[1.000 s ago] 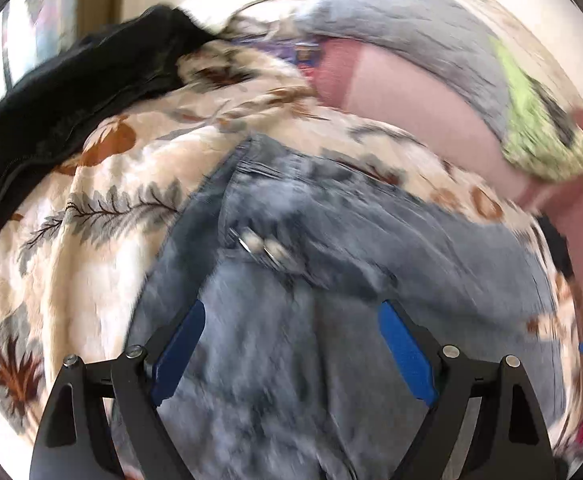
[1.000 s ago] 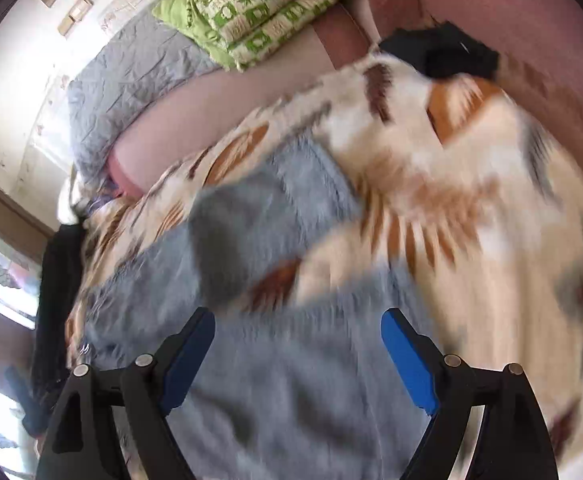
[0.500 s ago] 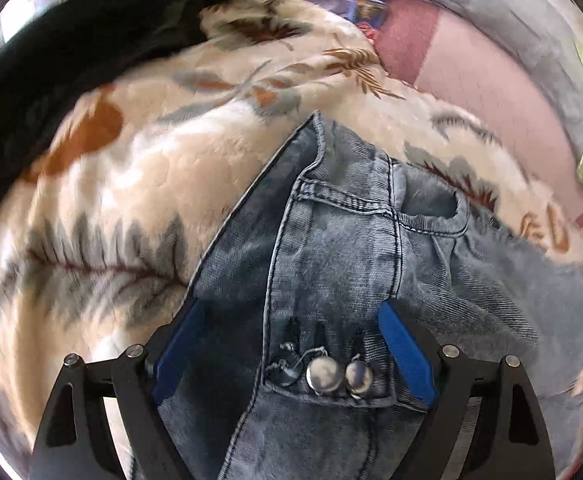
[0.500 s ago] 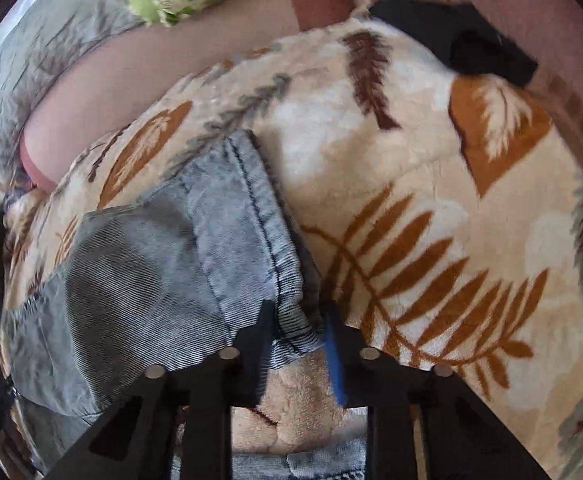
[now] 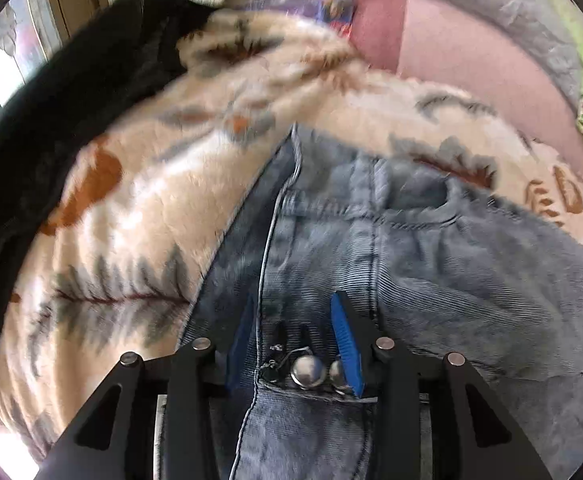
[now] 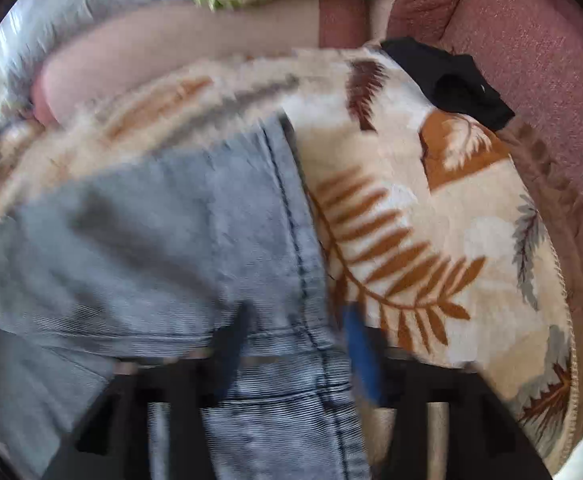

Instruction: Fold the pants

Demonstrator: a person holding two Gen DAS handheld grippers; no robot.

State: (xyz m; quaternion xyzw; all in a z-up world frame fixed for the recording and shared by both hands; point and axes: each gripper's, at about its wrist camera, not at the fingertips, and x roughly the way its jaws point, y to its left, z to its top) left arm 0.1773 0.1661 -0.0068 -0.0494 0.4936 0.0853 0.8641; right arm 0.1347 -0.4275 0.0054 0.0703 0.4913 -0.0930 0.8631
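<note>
Both my claws tilt steeply down over the jeans. My left claw is closing astride the waistband buttons; my right claw, blurred, is opening, seemingly astride the hem.

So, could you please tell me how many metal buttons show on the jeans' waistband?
2: a larger one between the left gripper's jaws, a smaller one beside it at the right jaw. More may be hidden.
</note>
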